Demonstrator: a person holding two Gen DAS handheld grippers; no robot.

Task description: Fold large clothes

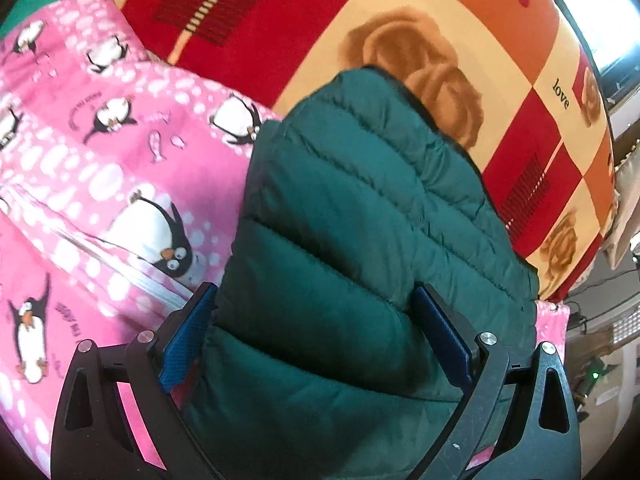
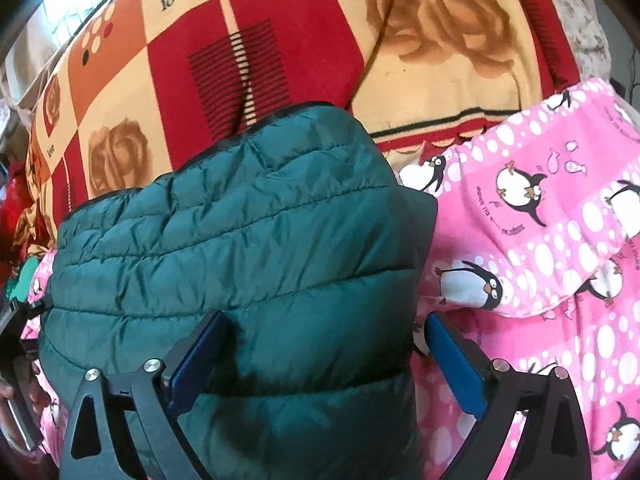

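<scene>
A dark green quilted puffer jacket (image 1: 360,208) lies folded into a compact bundle on a pink penguin-print blanket (image 1: 80,168). My left gripper (image 1: 316,336) is open, its blue-padded fingers (image 1: 188,340) standing either side of the jacket's near end. In the right wrist view the same jacket (image 2: 240,232) lies left of centre. My right gripper (image 2: 328,356) is open too, its left finger (image 2: 196,360) over the jacket and its right finger (image 2: 456,364) just past the jacket's right edge over the pink blanket (image 2: 560,260).
A red, orange and cream rose-print blanket marked "love" (image 1: 420,32) covers the bed beyond the jacket, and shows in the right wrist view (image 2: 280,40). The bed's edge and room clutter (image 1: 612,320) are at the far right. The left gripper's body (image 2: 16,360) shows at the left edge.
</scene>
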